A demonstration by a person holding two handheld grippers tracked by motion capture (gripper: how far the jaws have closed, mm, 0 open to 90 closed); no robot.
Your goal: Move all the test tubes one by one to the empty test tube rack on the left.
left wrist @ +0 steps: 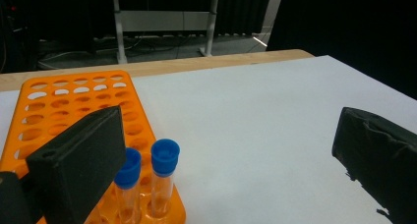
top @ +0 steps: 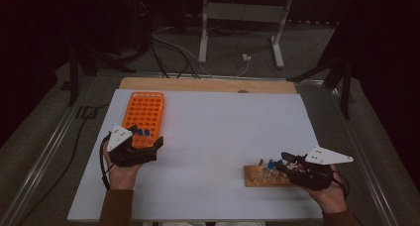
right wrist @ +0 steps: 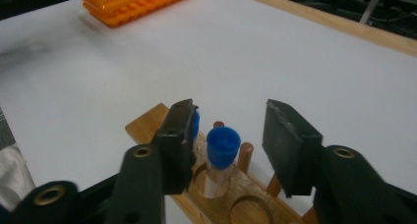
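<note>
An orange tube rack (top: 144, 112) lies at the table's left, with two blue-capped tubes (top: 143, 132) standing in its near end. My left gripper (top: 147, 139) is open at that end; in the left gripper view the tubes (left wrist: 164, 157) stand just inside its left jaw, untouched, in the orange rack (left wrist: 59, 106). At the right, a small wooden rack (top: 257, 179) holds blue-capped tubes (top: 271, 163). My right gripper (top: 281, 164) is open there. In the right gripper view its jaws straddle one blue-capped tube (right wrist: 222, 144) standing in the wooden rack (right wrist: 147, 123), with gaps on both sides.
A white sheet (top: 223, 132) covers the table, with a wooden edge (top: 208, 84) at the far side. Beyond it stand a metal frame (top: 242, 18) and cables (top: 168, 52) on the floor. A second blue cap (right wrist: 196, 123) peeks from behind my right gripper's left jaw.
</note>
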